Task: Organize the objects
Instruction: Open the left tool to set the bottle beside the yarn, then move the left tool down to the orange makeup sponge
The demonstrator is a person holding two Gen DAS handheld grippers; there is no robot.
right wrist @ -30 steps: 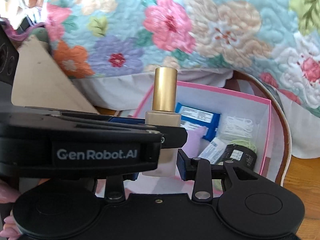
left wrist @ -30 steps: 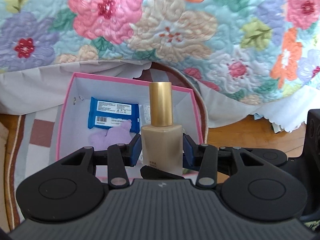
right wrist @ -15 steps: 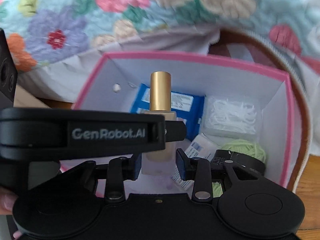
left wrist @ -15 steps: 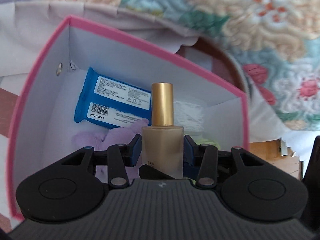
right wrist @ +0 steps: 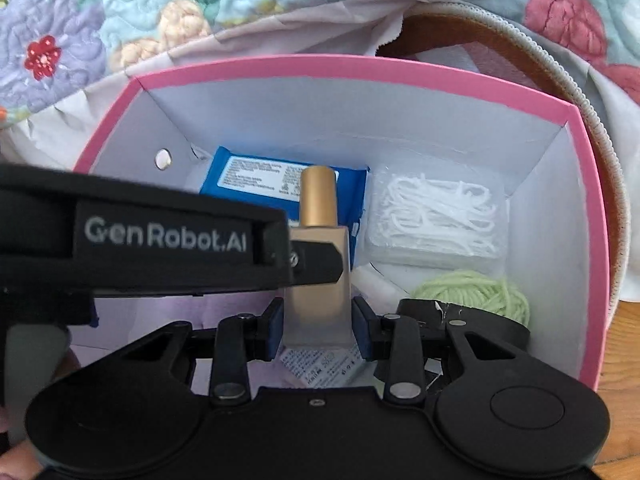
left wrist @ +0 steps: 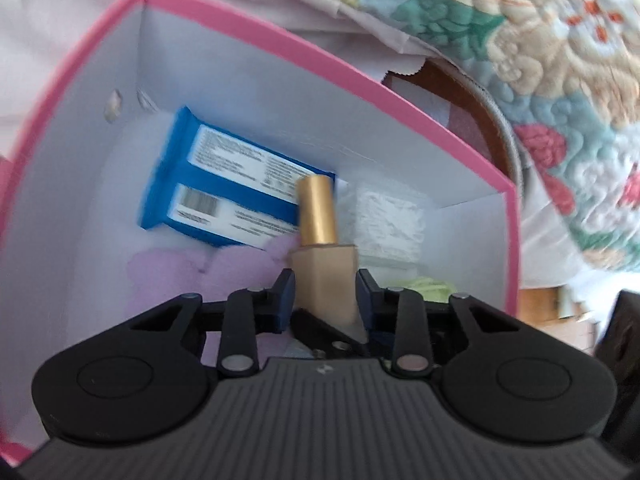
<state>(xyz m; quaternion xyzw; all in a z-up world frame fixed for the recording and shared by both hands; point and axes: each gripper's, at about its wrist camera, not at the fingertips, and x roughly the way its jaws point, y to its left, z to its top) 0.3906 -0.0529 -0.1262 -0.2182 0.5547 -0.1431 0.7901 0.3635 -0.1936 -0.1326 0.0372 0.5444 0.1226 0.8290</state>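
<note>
Both grippers are inside the pink box [right wrist: 576, 208], tilted steeply downward.

Left gripper [left wrist: 325, 300]: bottle [left wrist: 324, 276] with gold cap sits between the jaws. Jaws are closing; the right pad looks to be against the glass, the left side I cannot resolve through the blur. Bottle leans slightly in this view.

Right gripper [right wrist: 318, 322]: same bottle between its jaws, lower on the body. Jaws are opening; a thin gap shows on both sides, so no grip here. The left gripper's body crosses in front, to the left of these jaws.

Contents ahead of the jaws: blue wipes pack [right wrist: 256, 176] directly beyond the bottle, clear bag of white floss picks [right wrist: 436, 216] beyond and right, green yarn ball [right wrist: 476, 292] just right of the right jaw, black roll [right wrist: 480, 320] beside it. Purple cloth [left wrist: 192, 276] left of the left gripper's jaws. Small labelled sachet [right wrist: 320, 364] under the bottle.

Status, as a judgement: several items already boxed; bottle is down in the box near the floor but not yet let go. Remaining: release and withdraw both grippers. Anything left outside the box is not visible.
</note>
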